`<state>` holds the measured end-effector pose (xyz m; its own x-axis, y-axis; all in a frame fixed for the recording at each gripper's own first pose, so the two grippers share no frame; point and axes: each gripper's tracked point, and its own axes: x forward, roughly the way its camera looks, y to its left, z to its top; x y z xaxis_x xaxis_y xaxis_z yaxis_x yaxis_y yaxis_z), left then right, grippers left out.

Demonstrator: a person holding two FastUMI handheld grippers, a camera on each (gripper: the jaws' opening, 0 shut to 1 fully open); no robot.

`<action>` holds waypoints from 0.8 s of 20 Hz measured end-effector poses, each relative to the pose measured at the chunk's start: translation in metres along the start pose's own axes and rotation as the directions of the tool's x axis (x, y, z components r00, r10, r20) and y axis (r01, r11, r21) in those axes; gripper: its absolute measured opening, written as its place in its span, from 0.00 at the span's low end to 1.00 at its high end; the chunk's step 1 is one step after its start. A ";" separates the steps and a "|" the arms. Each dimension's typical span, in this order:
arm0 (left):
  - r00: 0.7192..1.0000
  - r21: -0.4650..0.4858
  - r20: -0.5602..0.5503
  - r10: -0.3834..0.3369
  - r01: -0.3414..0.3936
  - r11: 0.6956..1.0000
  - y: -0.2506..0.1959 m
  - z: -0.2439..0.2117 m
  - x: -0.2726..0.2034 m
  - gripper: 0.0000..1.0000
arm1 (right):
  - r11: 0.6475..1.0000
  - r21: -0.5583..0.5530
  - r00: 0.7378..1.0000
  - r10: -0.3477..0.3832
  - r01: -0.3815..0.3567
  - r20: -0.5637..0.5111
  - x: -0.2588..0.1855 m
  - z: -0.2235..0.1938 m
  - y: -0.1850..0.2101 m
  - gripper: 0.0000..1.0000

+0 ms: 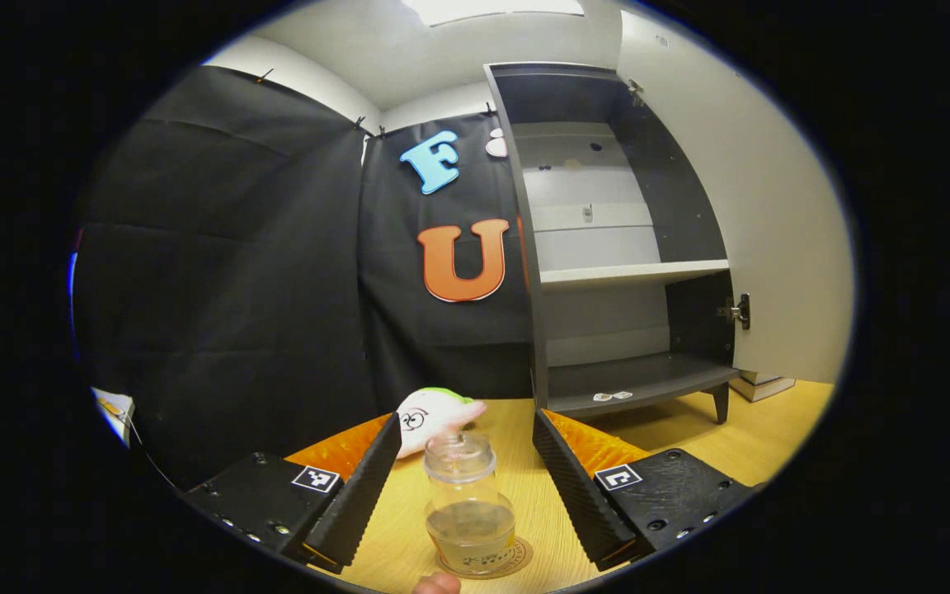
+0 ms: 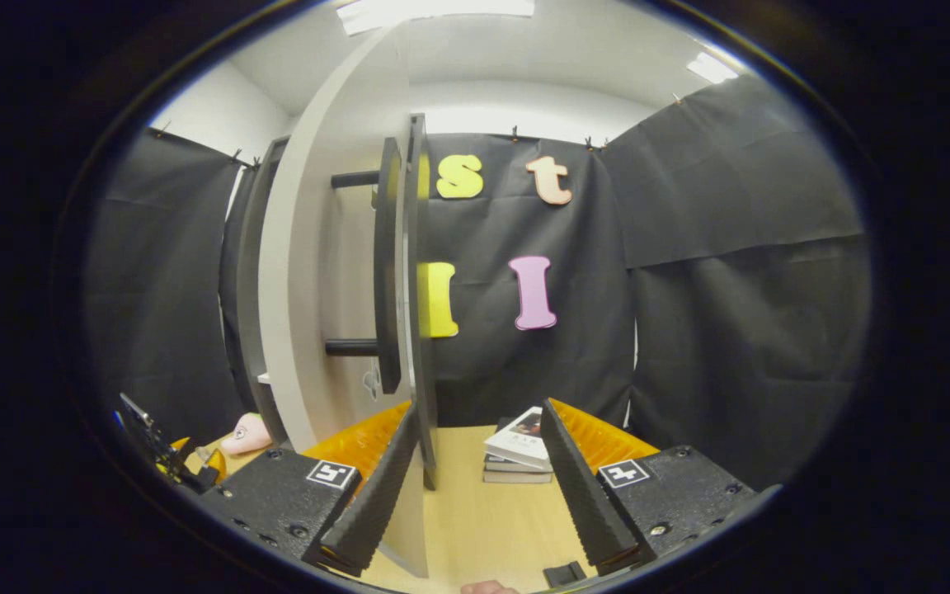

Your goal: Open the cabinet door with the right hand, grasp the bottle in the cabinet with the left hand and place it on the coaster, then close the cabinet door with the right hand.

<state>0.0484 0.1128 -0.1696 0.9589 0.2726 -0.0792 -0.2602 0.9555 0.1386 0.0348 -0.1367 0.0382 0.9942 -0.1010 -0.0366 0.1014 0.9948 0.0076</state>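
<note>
Clear glass is showing between the left jaws: the bottle (image 1: pixel 468 503) is standing upright in the gap of the left gripper (image 1: pixel 465 495), its lid level with the upper part of the fingers (image 1: pixel 357 495). Those jaws are standing wide open, with space on both sides of the bottle, so neither finger is pressing on it. Under the bottle, a round brown coaster (image 1: pixel 516 563) is lying on the wooden bench (image 1: pixel 524 462), and the bottle's base is resting on it. Just beyond the jaws, a white and pink plush toy (image 1: pixel 430 414) is lying on the bench. Farther out and toward the right finger, the dark cabinet (image 1: pixel 623 247) is standing with its door (image 1: pixel 772 231) swung wide open, showing a pale shelf (image 1: pixel 632 272) across the middle and two small stickers on its floor. A stack of books (image 1: pixel 759 384) is sitting beyond the door's foot.

In the right gripper view, the right gripper (image 2: pixel 475 487) is also spread wide. The edge of the open cabinet door (image 2: pixel 413 330) is running up just inside the left finger (image 2: pixel 372 495); whether that finger is touching it, I cannot tell. A dark bar handle (image 2: pixel 388 264) is showing on the door. Straight beyond the jaws, the books (image 2: pixel 518 454) are lying stacked on the bench (image 2: pixel 475 528). Off to the far left, the left gripper (image 2: pixel 163 458) and the plush toy (image 2: pixel 246 433) are showing small.
</note>
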 end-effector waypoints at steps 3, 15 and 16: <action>0.998 -0.016 0.024 -0.063 0.064 0.998 -0.011 0.039 -0.004 0.96 | 1.000 -0.017 1.000 -0.016 0.017 0.014 0.000 0.004 -0.001 0.92; 0.978 -0.076 -0.057 -0.201 0.196 0.978 -0.061 0.124 -0.050 0.96 | 1.000 -0.005 0.999 0.001 -0.002 -0.046 0.002 0.000 0.002 0.92; 0.978 -0.082 -0.051 -0.203 0.198 0.977 -0.061 0.131 -0.053 0.96 | 1.000 -0.001 0.998 0.019 -0.019 -0.054 0.001 0.000 0.006 0.92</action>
<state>0.0286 0.0258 -0.0450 0.9846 0.0787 -0.1562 -0.0734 0.9965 0.0392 0.0362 -0.1307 0.0384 0.9925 -0.0817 -0.0906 0.0828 0.9965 0.0077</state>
